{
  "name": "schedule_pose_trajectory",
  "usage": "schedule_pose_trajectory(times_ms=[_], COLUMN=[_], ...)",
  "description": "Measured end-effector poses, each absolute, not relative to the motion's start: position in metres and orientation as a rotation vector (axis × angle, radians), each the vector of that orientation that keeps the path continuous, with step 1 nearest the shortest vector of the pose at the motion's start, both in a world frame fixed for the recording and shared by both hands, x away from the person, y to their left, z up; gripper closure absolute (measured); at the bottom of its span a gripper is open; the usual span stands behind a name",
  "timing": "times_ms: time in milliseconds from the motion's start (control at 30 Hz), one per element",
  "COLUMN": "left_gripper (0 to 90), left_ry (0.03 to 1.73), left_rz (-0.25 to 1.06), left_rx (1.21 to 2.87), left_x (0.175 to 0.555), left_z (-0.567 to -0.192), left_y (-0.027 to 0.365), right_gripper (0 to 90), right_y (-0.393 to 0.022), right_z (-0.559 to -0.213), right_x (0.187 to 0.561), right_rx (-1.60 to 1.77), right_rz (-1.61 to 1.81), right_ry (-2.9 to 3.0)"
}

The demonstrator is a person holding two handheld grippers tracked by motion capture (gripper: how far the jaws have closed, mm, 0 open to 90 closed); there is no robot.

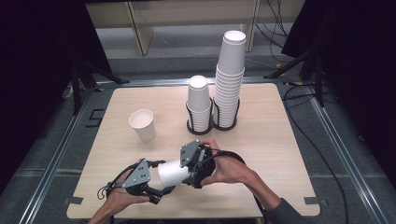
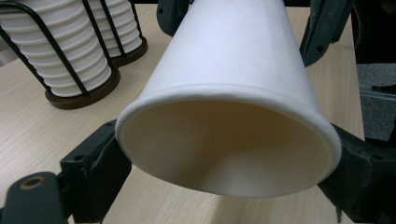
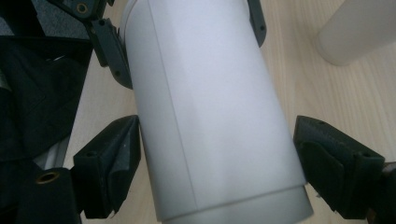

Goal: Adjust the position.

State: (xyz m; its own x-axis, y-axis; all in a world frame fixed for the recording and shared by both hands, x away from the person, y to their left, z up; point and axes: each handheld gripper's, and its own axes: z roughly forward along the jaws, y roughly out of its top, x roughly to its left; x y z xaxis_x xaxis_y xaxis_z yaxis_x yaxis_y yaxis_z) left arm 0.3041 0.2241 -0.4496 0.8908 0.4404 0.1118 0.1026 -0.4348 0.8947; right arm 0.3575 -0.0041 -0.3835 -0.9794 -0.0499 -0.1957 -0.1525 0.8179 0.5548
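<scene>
While I held a white paper cup point(image 1: 172, 173) on its side just above the near edge of the pale wooden desk point(image 1: 261, 140), my left gripper point(image 1: 156, 190) was clenched on its rim end. My right gripper point(image 1: 190, 177) straddled the base end, its jaws apart from the cup wall by a sliver on each side, so not yet grasping. Two wire-racked stacks of white cups point(image 1: 219, 93) stood toward the far edge, and one loose upright cup point(image 1: 143, 124) stood left of them. I judged the handover half done.
</scene>
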Motion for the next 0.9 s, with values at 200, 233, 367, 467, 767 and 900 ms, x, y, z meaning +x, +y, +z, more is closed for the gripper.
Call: schedule_pose_trajectory(times_ms=[200, 233, 367, 467, 767, 900], left_gripper=[11.3, 11.3, 11.3, 11.3, 11.2, 11.1], left_ry=[0.391, 0.393, 0.380, 0.390, 0.386, 0.372], left_rz=[0.391, 0.390, 0.391, 0.388, 0.385, 0.375], left_rx=[1.999, 2.005, 2.031, 2.037, 2.030, 2.042], left_x=[0.304, 0.304, 0.304, 0.302, 0.300, 0.301], left_z=[-0.451, -0.451, -0.450, -0.450, -0.451, -0.452], left_y=[0.222, 0.222, 0.221, 0.220, 0.218, 0.217], right_gripper=[17.3, 17.3, 17.2, 17.3, 19.0, 19.8], right_y=[0.002, 0.003, 0.006, 0.009, 0.012, 0.013], right_z=[-0.389, -0.391, -0.394, -0.397, -0.403, -0.404], right_x=[0.354, 0.355, 0.353, 0.353, 0.353, 0.352], right_rx=[-0.198, -0.216, -0.226, -0.251, -0.293, -0.300], right_rz=[0.826, 0.824, 0.784, 0.758, 0.699, 0.686], right_ry=[2.837, 2.832, 2.834, 2.831, 2.829, 2.832])
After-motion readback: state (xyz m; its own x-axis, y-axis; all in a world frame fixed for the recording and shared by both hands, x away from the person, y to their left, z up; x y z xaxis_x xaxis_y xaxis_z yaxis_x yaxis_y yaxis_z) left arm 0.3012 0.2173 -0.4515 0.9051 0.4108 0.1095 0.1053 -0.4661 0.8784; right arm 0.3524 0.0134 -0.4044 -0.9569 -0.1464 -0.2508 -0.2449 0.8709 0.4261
